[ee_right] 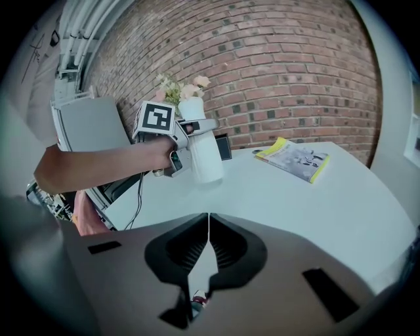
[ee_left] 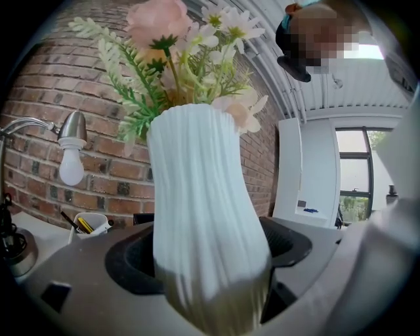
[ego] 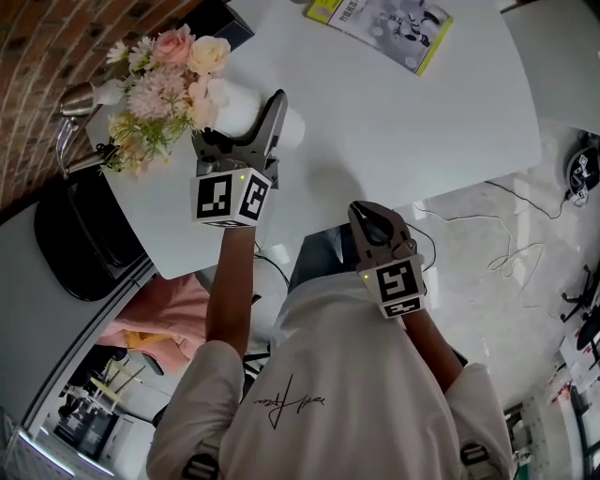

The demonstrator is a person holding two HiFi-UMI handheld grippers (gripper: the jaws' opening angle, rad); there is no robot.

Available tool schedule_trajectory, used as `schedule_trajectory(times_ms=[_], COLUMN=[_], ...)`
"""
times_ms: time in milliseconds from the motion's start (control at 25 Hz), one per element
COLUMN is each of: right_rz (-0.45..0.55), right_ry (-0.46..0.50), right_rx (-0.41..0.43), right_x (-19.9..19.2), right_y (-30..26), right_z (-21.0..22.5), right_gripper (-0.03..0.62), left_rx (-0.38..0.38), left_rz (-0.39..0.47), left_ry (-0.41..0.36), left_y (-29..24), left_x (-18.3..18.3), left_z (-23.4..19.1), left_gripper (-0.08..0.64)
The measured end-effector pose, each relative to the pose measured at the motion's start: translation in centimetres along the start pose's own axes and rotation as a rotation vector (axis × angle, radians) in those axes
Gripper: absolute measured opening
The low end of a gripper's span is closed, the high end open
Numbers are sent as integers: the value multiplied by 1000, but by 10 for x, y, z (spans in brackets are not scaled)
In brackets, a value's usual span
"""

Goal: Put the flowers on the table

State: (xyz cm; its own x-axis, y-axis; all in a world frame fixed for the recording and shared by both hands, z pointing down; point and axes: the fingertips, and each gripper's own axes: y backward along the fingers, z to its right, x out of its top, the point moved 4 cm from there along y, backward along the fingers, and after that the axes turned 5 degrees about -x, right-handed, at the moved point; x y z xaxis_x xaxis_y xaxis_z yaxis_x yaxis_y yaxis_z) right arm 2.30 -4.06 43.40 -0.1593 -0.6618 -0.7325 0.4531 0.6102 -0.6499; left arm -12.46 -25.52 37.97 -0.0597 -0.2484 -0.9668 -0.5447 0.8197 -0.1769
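One white table, brick wall behind, left gripper clasping flower vase (right gripper closed).

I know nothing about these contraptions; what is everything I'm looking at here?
vase: one, white, ribbed, held over the table
flowers: one bunch, pink and cream, in the vase
table: one, white, middle of the head view
booklet: one, yellow-edged, on the table's far side
lamp: one, silver with white bulb, by the brick wall
left gripper: one, grey, shut on the vase
right gripper: one, grey, shut and empty, short of the table's near edge
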Motion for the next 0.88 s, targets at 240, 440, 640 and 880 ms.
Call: schedule_trajectory(times_ms=[240, 440, 640, 880], right_rz=[-9, -9, -25, -36], right_ry=[-9, -30, -30, -46], right_rx=[-11, -30, -36, -21], right_x=[-2, -4, -9, -11], right_y=[3, 4, -3, -3], right_z=[2, 1, -2, 14], right_gripper=[26, 26, 26, 26], left_rx=[3, 3, -4, 10], left_rz=[0, 2, 9, 13], left_ry=[-18, -33, -61, -77], left_y=[-4, -5, -9, -30], left_x=[0, -1, -3, -6], left_z=[-1, -5, -11, -8], left_gripper=[448, 448, 448, 448])
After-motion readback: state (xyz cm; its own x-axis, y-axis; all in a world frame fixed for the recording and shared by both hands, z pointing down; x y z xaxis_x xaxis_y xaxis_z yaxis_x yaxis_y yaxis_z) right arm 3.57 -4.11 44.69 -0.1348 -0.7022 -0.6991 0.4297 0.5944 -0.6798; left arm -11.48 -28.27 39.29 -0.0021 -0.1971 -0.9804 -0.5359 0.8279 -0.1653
